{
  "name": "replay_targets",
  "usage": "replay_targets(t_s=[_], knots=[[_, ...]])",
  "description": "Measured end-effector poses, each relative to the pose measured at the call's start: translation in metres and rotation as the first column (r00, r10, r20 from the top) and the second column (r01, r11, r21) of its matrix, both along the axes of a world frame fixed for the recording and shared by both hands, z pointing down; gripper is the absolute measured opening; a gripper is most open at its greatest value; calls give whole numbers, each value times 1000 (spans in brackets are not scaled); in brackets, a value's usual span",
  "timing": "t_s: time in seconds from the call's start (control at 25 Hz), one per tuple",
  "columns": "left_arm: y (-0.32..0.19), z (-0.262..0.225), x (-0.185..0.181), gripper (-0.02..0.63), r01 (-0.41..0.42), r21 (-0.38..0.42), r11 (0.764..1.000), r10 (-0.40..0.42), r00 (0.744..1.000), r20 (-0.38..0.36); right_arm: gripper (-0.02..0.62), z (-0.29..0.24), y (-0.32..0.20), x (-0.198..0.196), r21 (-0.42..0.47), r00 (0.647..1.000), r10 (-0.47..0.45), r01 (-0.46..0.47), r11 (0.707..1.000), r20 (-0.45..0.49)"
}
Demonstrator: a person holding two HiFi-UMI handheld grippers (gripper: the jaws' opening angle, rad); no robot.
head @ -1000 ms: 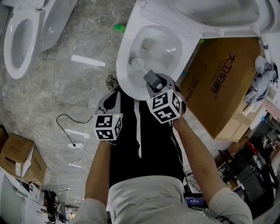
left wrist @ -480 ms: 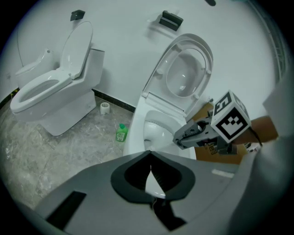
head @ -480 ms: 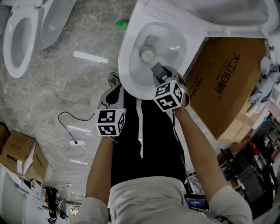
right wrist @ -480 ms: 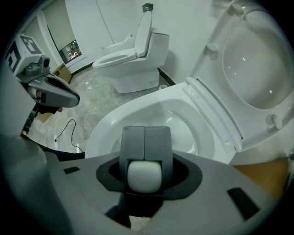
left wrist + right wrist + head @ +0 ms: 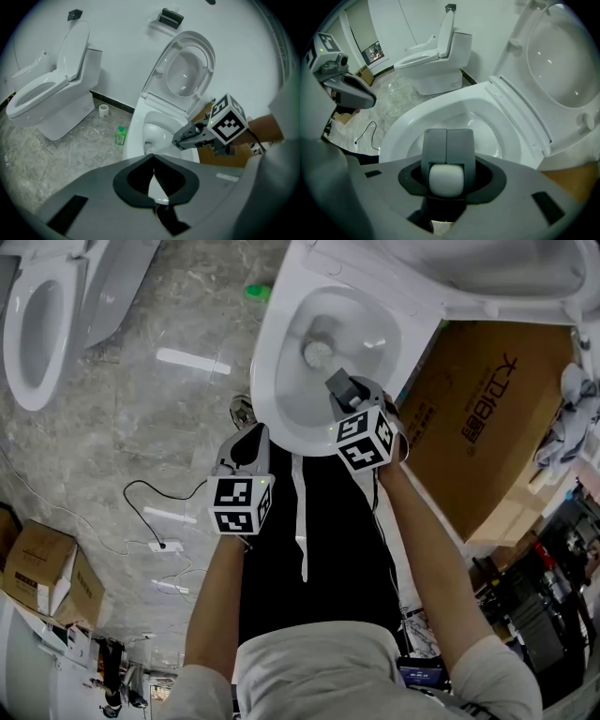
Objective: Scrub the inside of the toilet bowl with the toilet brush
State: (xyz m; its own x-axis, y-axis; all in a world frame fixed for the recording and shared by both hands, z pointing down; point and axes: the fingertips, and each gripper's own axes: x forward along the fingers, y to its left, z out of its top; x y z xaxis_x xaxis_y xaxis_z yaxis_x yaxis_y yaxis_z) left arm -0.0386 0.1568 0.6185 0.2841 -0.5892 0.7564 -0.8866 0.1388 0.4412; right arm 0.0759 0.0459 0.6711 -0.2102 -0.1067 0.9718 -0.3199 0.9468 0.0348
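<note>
A brown cardboard box (image 5: 487, 418) is sitting at 3 o'clock of the toilet bowl (image 5: 274, 381), touching its side. Dark printed characters are running along the box's top face, and they are too skewed to read. Both gripper cubes are showing only black-and-white square markers.

The right gripper (image 5: 342, 388) is hanging over the bowl's 5 o'clock rim. Its jaws are clamping the rounded white handle end of the toilet brush (image 5: 446, 180). The brush's bristle head (image 5: 317, 353) is resting down in the middle of the bowl. The raised seat and lid (image 5: 562, 61) are standing open at 1 o'clock in the right gripper view.

The left gripper (image 5: 153, 161) is waiting outside the bowl at its 7 o'clock. Its jaws are meeting at the tips and holding nothing.

A green bottle (image 5: 256, 292) is standing on the grey marbled floor (image 5: 178, 418), at 11 o'clock of the bowl. A second toilet (image 5: 37, 324) is sitting at 10 o'clock in the head view. A black cable (image 5: 141, 512) is trailing across the floor at 8 o'clock, near a smaller carton (image 5: 37, 577). Crumpled cloth (image 5: 574, 413) is lying beyond the box at 3 o'clock.
</note>
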Motion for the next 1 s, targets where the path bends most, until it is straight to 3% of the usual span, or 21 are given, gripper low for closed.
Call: replay_targets(t_s=[0.28, 0.64, 1.0], knots=[[-6, 1, -6, 9, 19, 8, 1000, -19, 1000, -14, 161, -2, -10, -3, 22, 999, 14, -15, 1000, 40], [-5, 2, -21, 9, 47, 1, 999, -47, 999, -15, 161, -14, -50, -21, 64, 997, -72, 70, 995, 29], [-14, 0, -11, 9, 55, 8, 998, -55, 998, -16, 161, -22, -90, -5, 42, 997, -76, 75, 996, 21]])
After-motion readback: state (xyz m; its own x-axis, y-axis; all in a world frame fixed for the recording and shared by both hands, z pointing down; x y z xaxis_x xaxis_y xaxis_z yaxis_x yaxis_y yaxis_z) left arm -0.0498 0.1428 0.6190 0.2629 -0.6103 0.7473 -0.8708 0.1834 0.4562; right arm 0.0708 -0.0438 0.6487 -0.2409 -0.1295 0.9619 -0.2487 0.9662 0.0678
